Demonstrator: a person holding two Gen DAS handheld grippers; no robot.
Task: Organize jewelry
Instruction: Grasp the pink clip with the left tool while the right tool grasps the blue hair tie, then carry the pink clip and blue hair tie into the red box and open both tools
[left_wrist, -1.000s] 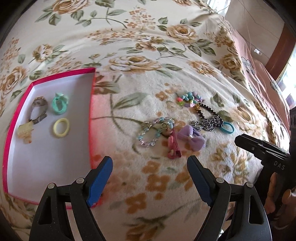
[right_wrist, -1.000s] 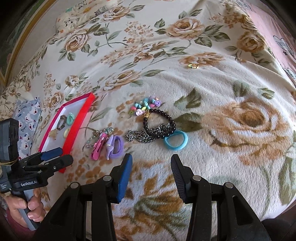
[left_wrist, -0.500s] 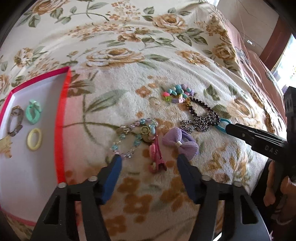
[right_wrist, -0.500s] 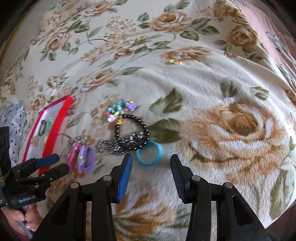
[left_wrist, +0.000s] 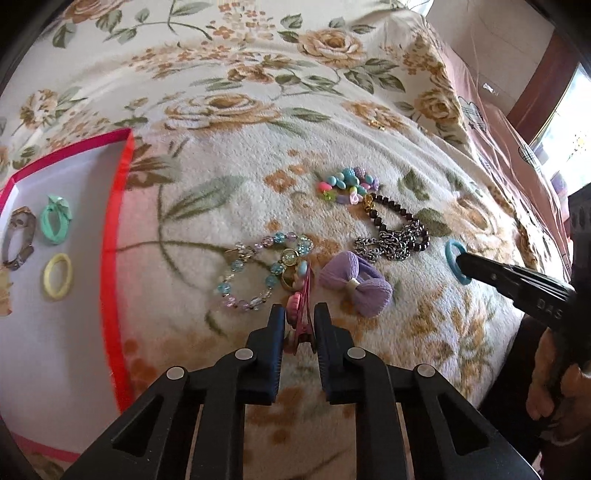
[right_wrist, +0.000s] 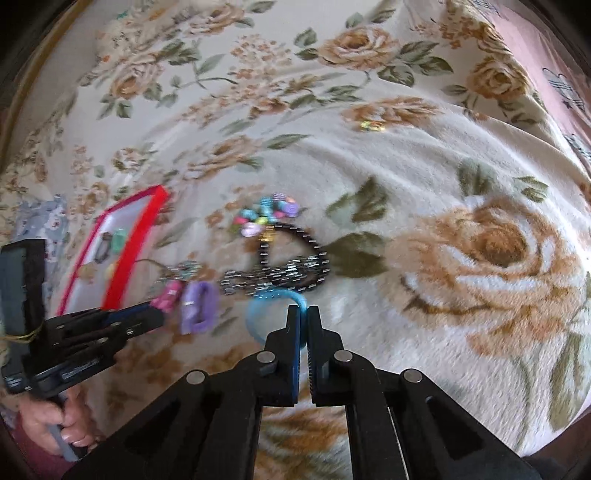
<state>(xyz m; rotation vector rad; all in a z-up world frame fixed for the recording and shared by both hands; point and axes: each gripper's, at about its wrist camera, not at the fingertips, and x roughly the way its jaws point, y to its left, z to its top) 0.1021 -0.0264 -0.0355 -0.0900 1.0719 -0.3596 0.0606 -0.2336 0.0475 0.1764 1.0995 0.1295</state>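
Now both claws are down on the jewelry beside the red-rimmed tray (left_wrist: 117, 236).
My left gripper (left_wrist: 300, 314) is closing on the pink hair clip (left_wrist: 303, 306); my right gripper (right_wrist: 303, 314) is pinched on the blue hair tie (right_wrist: 266, 299). The lilac bow (left_wrist: 356, 284) lies between them, with bare floral blanket (left_wrist: 229, 110) beyond the tray.

A cream blanket (left_wrist: 229, 206) printed with tan roses and grey-green leaves. A box (left_wrist: 110, 266) with a red rim and white floor holds a mint hair tie (left_wrist: 55, 225) and a pale yellow hair tie (left_wrist: 57, 276). On the blanket lie a pink hair clip (left_wrist: 301, 314), a lilac bow (left_wrist: 356, 282), a bracelet (left_wrist: 258, 266) of clear blue and lavender beads, a silver chain (left_wrist: 391, 243), dark beads (left_wrist: 391, 218), pastel charms (left_wrist: 347, 184) and a sky-blue hair tie (right_wrist: 266, 306). Both hand-held grippers are black with blue pads.
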